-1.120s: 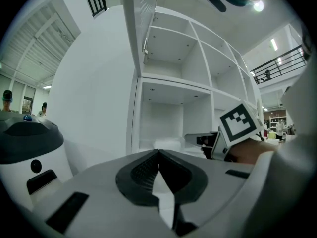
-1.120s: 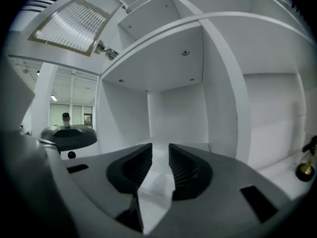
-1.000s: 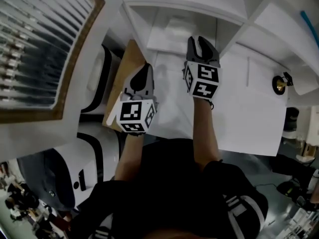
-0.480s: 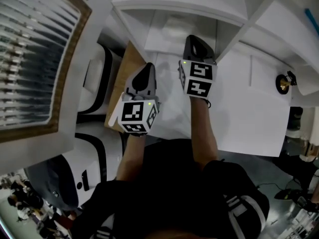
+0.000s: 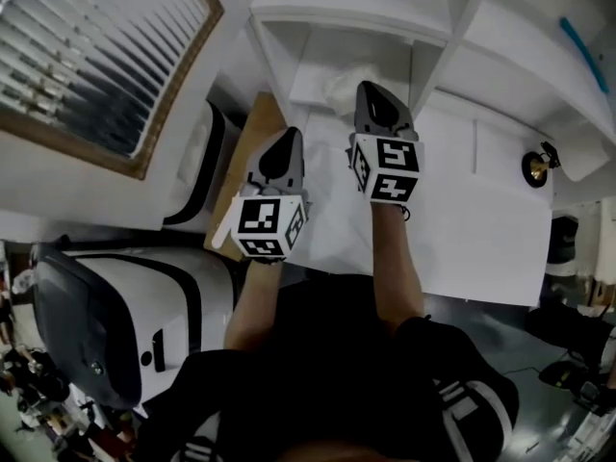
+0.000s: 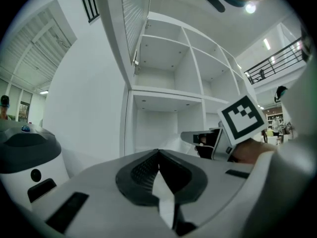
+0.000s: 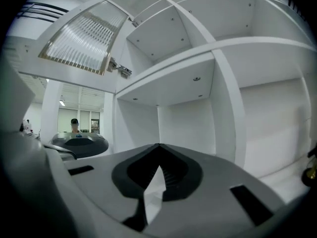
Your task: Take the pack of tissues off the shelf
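Nearest, the left claw (image 5: pixel 286 144) is held in front of the white shelf (image 5: pixel 348 22), its jaws pressed together with nothing between them. Just ahead, the right claw (image 5: pixel 375 99) is likewise clenched and empty, its tip at the mouth of a lower cubby. Inside that cubby, just beyond the tip, lies the pack of tissues (image 5: pixel 344 85): pale, soft-looking and crinkled.

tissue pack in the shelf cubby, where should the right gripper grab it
Likely the near edge of the soft white crinkled tissue pack, coming straight in through the white shelf cubby's open front, since walls close its sides. The right gripper is shut; open it first.
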The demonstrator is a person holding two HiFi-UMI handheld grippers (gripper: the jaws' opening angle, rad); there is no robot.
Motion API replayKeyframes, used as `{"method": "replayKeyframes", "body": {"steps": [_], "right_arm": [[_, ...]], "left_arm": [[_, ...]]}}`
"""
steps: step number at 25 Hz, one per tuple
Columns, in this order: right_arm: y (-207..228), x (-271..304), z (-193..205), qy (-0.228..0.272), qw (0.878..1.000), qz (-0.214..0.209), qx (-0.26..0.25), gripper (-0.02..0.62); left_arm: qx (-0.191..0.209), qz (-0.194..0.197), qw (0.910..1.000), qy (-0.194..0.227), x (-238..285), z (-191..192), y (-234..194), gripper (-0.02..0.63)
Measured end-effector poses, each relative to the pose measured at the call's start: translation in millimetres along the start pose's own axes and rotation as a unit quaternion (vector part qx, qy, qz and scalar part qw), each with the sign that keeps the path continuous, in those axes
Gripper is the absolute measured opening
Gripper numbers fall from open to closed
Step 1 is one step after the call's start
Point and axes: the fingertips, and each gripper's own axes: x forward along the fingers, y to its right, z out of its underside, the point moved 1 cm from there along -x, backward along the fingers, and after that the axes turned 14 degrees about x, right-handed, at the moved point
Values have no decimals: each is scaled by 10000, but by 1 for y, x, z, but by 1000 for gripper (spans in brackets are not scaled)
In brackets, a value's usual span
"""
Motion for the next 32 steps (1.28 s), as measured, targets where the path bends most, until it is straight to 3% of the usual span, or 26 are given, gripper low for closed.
{"method": "replayKeyframes", "body": {"steps": [9,20,27,32], "right_arm": [[-27,-43,-10,140,9994,-220,-225,17],[-33,-86,-7,135,9991,-279,-283,17],[-21,-124,-10,224,9993,-74,-286,17],[3,-164,-15,383,9981,352,-328,17]], "left_arm": [[24,84,9999,132,-31,-9,8,11],[-233,393,9987,230,-43,-8,32,11],[-364,648,9968,298,-49,-11,50,11],[-474,1179,9913,353,-41,-13,87,11]]}}
